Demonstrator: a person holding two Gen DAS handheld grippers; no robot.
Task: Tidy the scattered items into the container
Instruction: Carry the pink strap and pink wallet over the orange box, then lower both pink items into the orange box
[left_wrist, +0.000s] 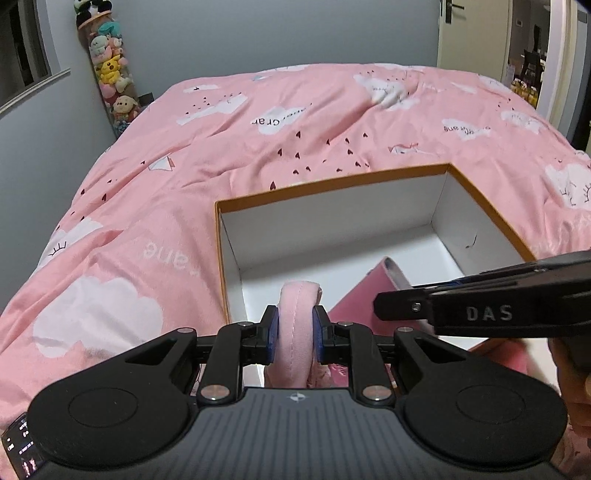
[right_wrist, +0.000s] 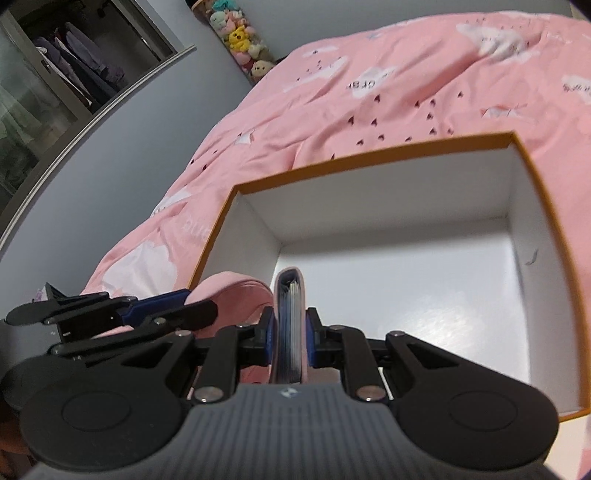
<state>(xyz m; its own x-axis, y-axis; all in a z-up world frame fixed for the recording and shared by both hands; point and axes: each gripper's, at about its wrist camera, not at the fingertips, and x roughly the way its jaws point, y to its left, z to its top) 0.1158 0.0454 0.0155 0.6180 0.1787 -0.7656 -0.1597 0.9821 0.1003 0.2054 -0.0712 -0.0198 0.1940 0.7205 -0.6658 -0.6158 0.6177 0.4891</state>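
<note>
Standing at the far left, against the grey wall, a tall clear tube (left_wrist: 110, 77) is packed with plush toys, a yellow one among them. Beside it spreads the pink duvet (left_wrist: 258, 147), printed with white clouds, small dark hearts and paper planes; its cloud lettering reads upside down, and only fragments such as "ang" and "Gran" can be made out.

On the duvet sits the box (left_wrist: 369, 179), open-topped, with an orange-brown rim and white inner walls. Its white floor is bare where it shows, apart from a small dark mark on the right inner wall (left_wrist: 471, 242).

Over the box's near left corner the left gripper (left_wrist: 294, 328) is clamped narrowly on a pink padded fabric item (left_wrist: 297, 314), whose rounded, stitched edge stands up between the blue pads (left_wrist: 272, 332). Whether the item touches the box floor cannot be told.

To its right, the right gripper (right_wrist: 290, 332) pinches a pink card holder (right_wrist: 290, 317) edge-on between its blue pads, jaws close together; pale card edges show inside the cover. In the left wrist view the same holder (left_wrist: 369, 299) tilts over the box interior, and the right gripper's black finger carries the white letters "DAS" (left_wrist: 489, 314).

At the far right a doorway (left_wrist: 524, 55) opens onto another room.
</note>
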